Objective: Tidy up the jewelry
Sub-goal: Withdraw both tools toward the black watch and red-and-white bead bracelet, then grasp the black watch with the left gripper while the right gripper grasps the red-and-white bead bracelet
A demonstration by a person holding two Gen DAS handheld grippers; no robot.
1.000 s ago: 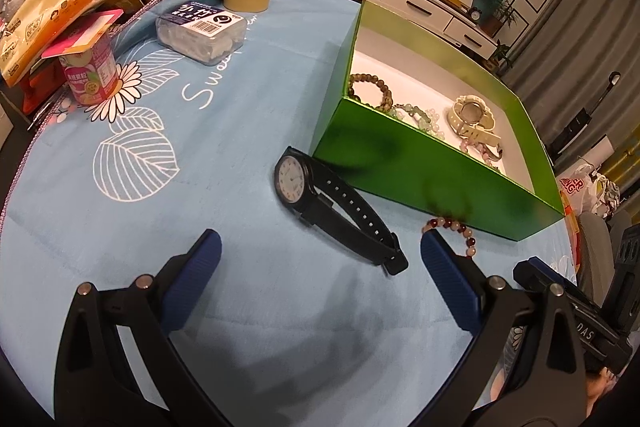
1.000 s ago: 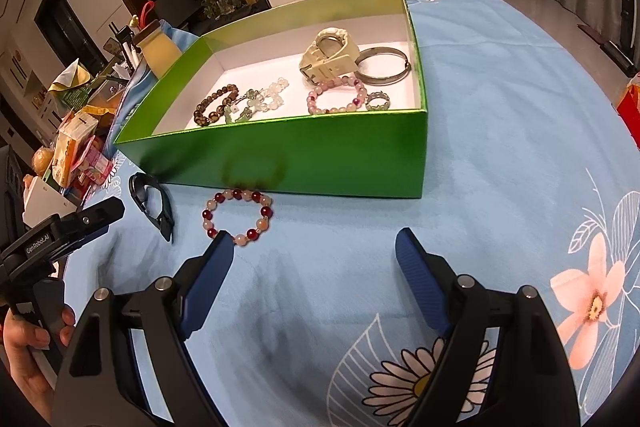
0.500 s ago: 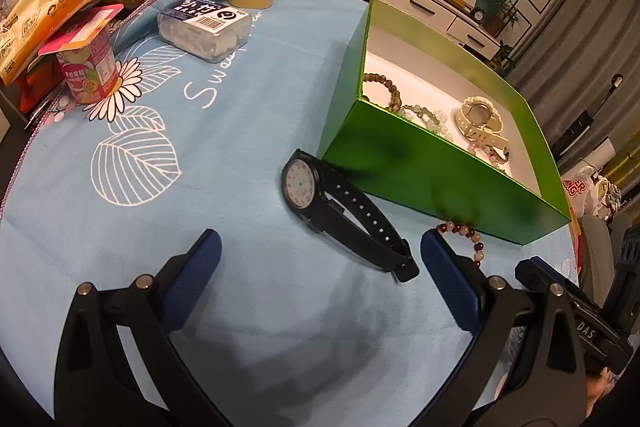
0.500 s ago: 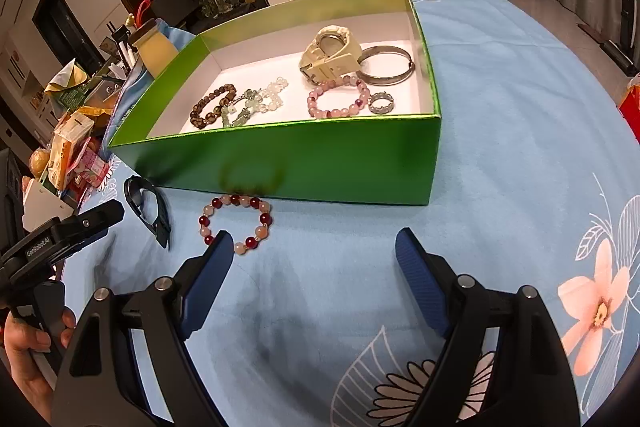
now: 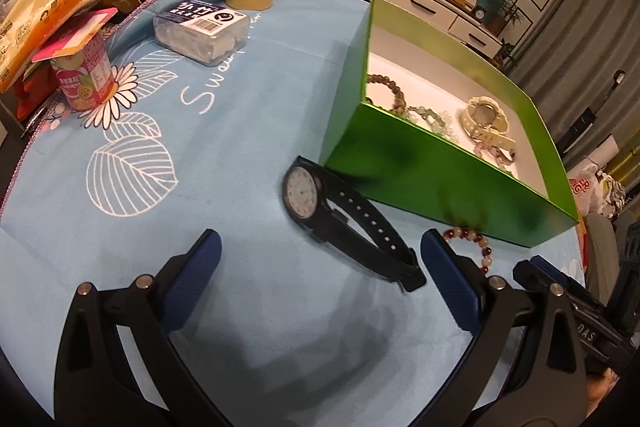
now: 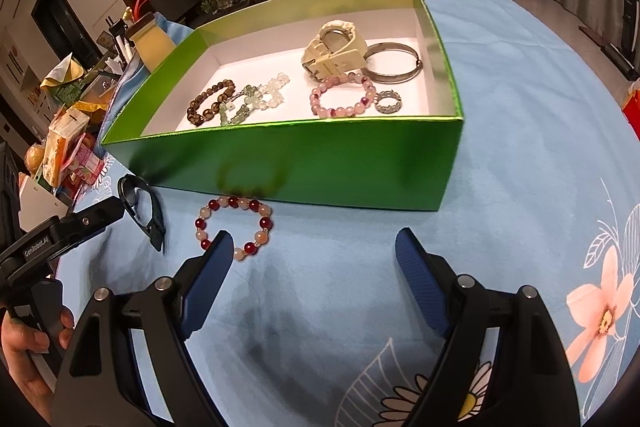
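The green box [image 6: 304,163] sits mid-tablecloth. The black watch [image 5: 344,223] lies at its near-left corner; I'd pinch its stiff case, since the strap flops. The beaded bracelet [image 6: 236,227] against the near wall is light and rolls. My left gripper [image 5: 320,263] and right gripper [image 6: 312,259] gape empty.

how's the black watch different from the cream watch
The black watch lies outside on the blue cloth, strap stretched flat; the cream watch sits inside the green box, strap buckled into a loop. Black is slimmer, cream chunkier. Both are untouched wristwatches.
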